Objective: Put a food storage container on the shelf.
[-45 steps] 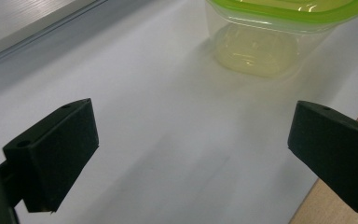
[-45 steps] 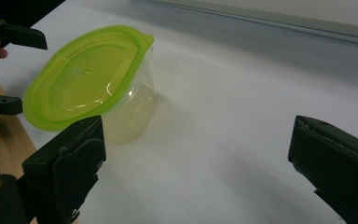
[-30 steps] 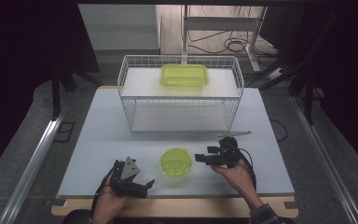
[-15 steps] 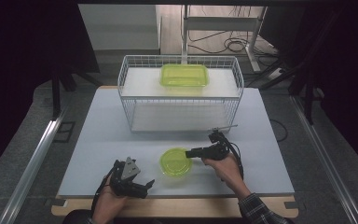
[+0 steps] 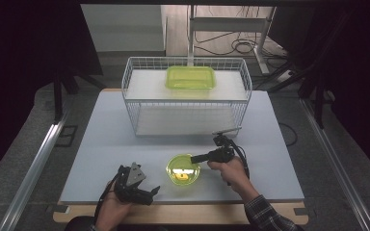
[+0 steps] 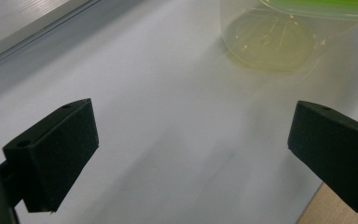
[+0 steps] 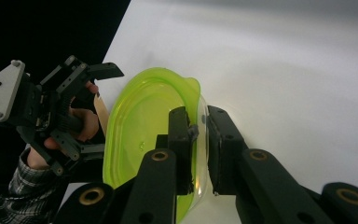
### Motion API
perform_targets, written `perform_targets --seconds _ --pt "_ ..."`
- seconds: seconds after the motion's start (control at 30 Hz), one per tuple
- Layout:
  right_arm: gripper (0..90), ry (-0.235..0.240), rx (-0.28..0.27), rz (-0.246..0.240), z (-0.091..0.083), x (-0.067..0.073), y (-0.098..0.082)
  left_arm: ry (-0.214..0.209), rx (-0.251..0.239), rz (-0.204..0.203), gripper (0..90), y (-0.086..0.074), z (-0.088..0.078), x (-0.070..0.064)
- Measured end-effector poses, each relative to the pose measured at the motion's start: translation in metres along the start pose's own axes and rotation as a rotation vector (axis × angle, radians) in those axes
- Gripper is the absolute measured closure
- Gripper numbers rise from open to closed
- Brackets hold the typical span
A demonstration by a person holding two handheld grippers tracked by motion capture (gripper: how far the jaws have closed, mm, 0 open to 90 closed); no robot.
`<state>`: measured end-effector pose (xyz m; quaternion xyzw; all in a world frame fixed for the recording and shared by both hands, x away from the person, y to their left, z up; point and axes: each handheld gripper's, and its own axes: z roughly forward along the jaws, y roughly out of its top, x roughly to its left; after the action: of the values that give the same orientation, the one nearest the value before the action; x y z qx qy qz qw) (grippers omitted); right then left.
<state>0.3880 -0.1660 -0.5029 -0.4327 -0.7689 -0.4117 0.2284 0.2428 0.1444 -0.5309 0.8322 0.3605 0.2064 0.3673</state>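
While the left gripper (image 5: pixel 147 191) just sits near the front edge of the table (image 5: pixel 101 144) at about 7 o'clock with its jaws spread wide and nothing but bare white surface between them, the right gripper (image 5: pixel 196 158) is the one actually doing something. Its jaws have just been closing, and the right gripper view shows them pinched narrow on the rim of the round green container (image 7: pixel 144 126), one pad (image 7: pixel 179 135) inside the lid's edge and the other against the clear wall outside. From the high view that round green container (image 5: pixel 183 171) sits on the table at roughly 6 o'clock, front and center, with the right gripper coming at it from its 2 o'clock side and the left gripper off at its 8 o'clock, near but not touching. In the left gripper view the container's clear bottom (image 6: pixel 270 42) shows up at 1 o'clock, well past the jaws. Further back at 12 o'clock there's a white wire basket (image 5: pixel 135 96) with a rectangular green container (image 5: pixel 191 77) resting on its top shelf.
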Motion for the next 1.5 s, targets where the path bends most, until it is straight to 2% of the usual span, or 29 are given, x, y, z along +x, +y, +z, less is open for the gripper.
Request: perform_targets --seconds 0.27,0.57,0.93,1.5 --pt "80.8 0.012 -0.043 0.019 -0.009 0.0 0.001 0.001 -0.003 -0.004 1.6 0.0 0.0 0.0" --pt "80.8 0.014 -0.095 -0.004 -0.028 0.009 0.007 0.001 -0.002 -0.003 1.6 0.0 0.0 0.0" --pt "80.9 0.03 -0.144 -0.01 -0.047 0.023 0.019 0.001 -0.003 -0.001 1.6 0.0 0.0 0.0" --pt "80.9 0.012 -0.206 -0.039 -0.077 0.047 0.047 -0.008 0.005 -0.005 2.3 0.0 0.001 0.0"
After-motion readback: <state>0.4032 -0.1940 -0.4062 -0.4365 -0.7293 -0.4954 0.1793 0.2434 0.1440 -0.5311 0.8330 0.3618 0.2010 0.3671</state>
